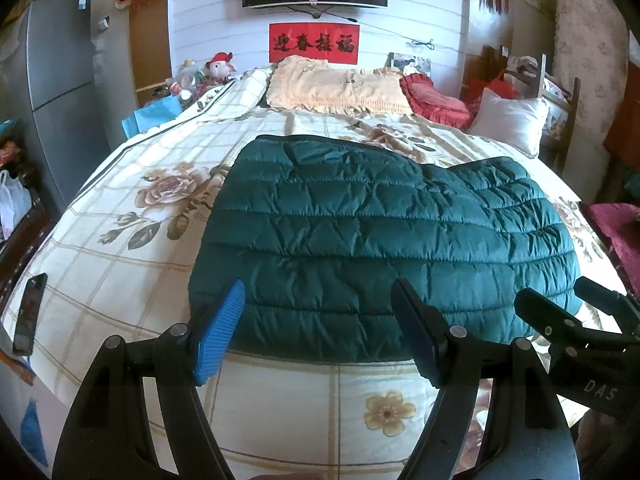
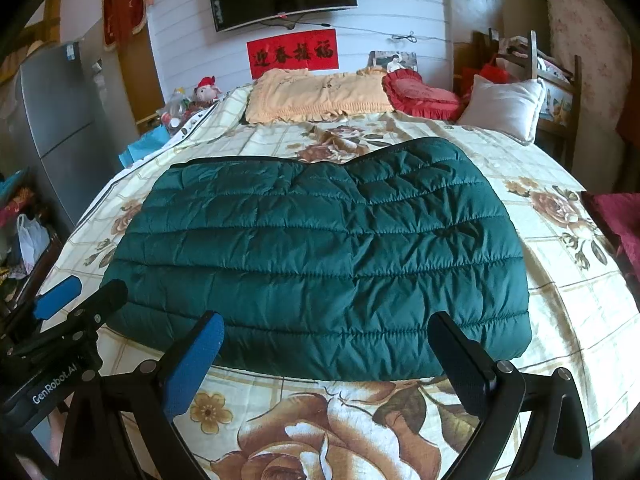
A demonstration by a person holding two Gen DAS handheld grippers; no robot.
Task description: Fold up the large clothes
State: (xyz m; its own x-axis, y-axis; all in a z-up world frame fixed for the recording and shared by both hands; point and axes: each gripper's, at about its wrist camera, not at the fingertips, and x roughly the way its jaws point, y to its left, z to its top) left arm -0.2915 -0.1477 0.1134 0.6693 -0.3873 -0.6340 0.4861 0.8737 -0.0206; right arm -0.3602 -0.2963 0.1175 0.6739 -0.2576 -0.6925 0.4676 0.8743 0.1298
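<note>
Both wrist views look down the bed [image 1: 120, 208], sharing the jacket [image 2: 320, 248].

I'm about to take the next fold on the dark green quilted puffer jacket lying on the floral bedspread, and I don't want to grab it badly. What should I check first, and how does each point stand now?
1. Left gripper open with nothing between its pads: ok.
2. Right gripper open and empty: ok.
3. Dark green quilted puffer jacket lying flat on the floral bedspread: ok, with wrinkles.
4. Jacket's near edge in front of both grippers: ok.
5. Nothing lying on the jacket: ok.
6. Black phone at the bed's left edge lies apart from the jacket: ok.
</note>
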